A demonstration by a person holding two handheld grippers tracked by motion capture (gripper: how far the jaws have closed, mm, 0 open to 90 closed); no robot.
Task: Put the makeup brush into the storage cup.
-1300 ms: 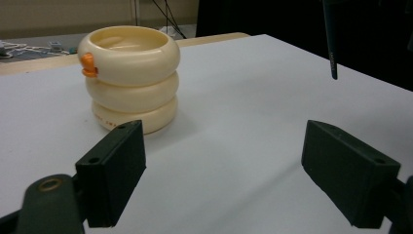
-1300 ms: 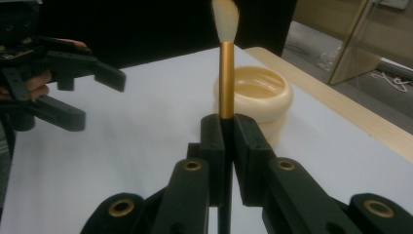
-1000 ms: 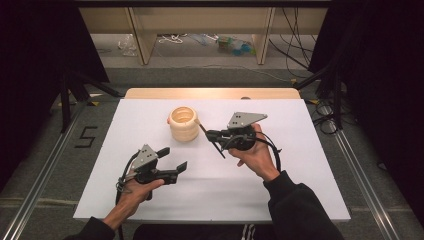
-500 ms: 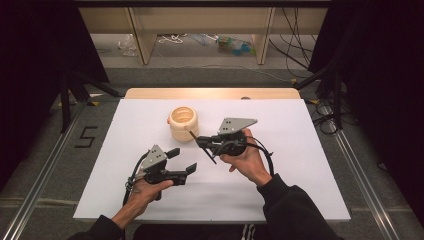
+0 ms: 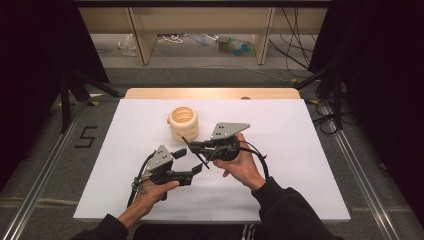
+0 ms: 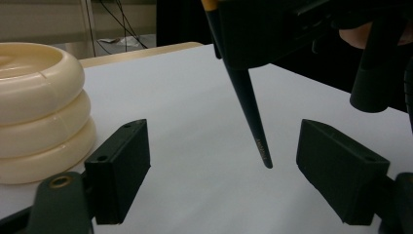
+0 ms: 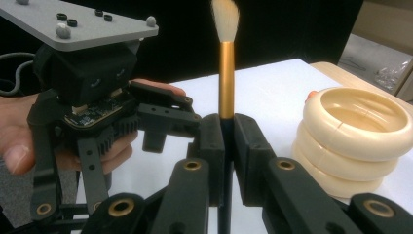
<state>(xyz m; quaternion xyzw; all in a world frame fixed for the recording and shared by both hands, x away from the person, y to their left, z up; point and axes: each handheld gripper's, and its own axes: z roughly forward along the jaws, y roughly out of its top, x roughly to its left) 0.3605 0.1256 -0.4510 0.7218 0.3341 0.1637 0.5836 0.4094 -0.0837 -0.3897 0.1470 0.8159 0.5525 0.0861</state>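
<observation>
Black-handled, the brush [image 7: 225,73] stays clamped in my right gripper [image 5: 196,148] jaws, its tapered handle tip [image 6: 265,161] hanging between the open jaws of my left gripper [image 5: 192,165], above the desk [image 5: 300,140].

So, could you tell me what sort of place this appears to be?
Probably a lab recording bay: a white table ringed by black curtains, loose cables on the floor, and a taped number five beside it.

A white tabletop [image 5: 310,150] stands on grey floor [image 5: 45,150]. Beyond the tabletop, a wooden shelf unit [image 5: 200,20]; black curtains [image 5: 30,60] flank it; cables [image 5: 295,45] trail behind.
</observation>
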